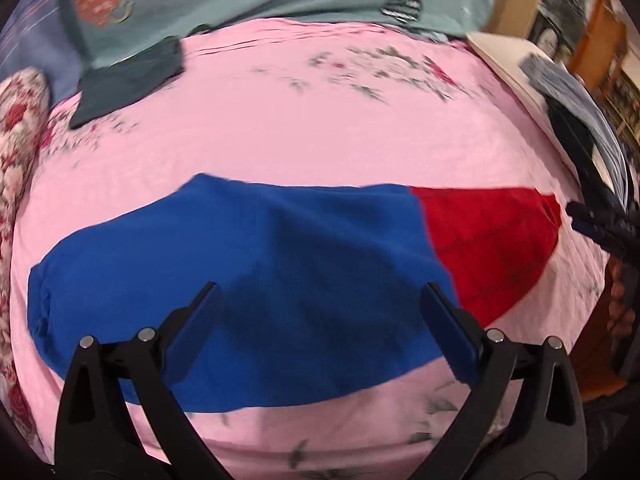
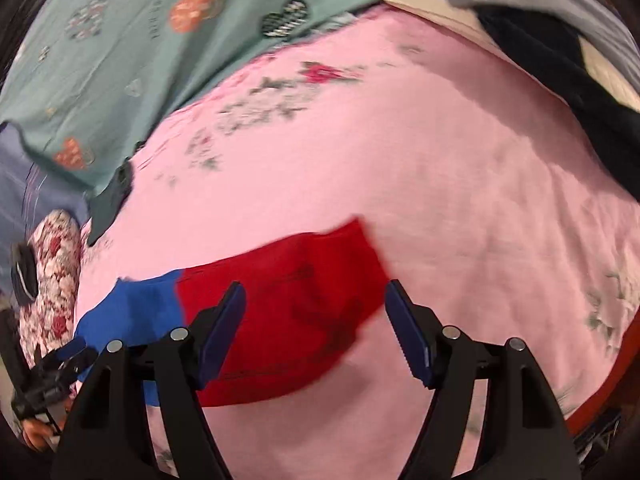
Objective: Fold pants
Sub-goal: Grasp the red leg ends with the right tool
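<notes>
Pants [image 1: 248,264] flat on pink bedsheet [image 1: 320,128]

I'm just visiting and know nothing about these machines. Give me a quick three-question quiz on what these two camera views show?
1. True or false: the left gripper is clamped on the pants.
2. Which colour is the part of the pants below the right gripper? A) green B) red C) yellow
3. Fill in: the pants lie on a ____ bedsheet with a flower print.

Key: 1. false, both grippers are open and hold nothing. 2. B. 3. pink.
</notes>
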Demonstrator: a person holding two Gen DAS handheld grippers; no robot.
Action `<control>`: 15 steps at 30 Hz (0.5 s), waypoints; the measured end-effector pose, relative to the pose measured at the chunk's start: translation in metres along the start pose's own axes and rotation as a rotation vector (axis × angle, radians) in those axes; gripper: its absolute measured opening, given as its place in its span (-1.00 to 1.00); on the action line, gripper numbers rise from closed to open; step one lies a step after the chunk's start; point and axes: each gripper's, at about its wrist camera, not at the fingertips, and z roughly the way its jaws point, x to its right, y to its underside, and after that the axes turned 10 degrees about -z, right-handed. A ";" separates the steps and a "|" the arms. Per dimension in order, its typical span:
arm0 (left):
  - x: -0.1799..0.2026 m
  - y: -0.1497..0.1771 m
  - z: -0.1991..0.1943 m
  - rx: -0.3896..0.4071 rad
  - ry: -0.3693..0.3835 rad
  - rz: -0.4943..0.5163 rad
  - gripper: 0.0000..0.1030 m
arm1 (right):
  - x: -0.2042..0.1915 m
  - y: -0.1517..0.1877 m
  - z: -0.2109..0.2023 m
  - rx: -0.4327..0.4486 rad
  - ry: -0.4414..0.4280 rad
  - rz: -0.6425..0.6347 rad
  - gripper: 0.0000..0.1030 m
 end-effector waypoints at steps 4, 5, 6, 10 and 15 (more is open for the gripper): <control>0.029 0.013 0.007 -0.048 0.013 0.026 0.93 | 0.041 -0.006 0.012 -0.033 -0.047 0.010 0.41; 0.036 0.018 0.009 -0.063 0.011 0.032 0.93 | 0.041 -0.007 0.017 -0.045 -0.060 0.002 0.41; 0.039 0.020 0.010 -0.069 0.006 0.036 0.93 | 0.043 -0.009 0.021 -0.053 -0.076 -0.008 0.41; 0.053 0.024 0.010 -0.074 -0.018 0.046 0.93 | 0.037 -0.016 0.042 -0.092 -0.155 -0.098 0.41; 0.060 0.025 0.009 -0.076 -0.043 0.026 0.93 | 0.034 -0.024 0.059 -0.122 -0.245 -0.180 0.28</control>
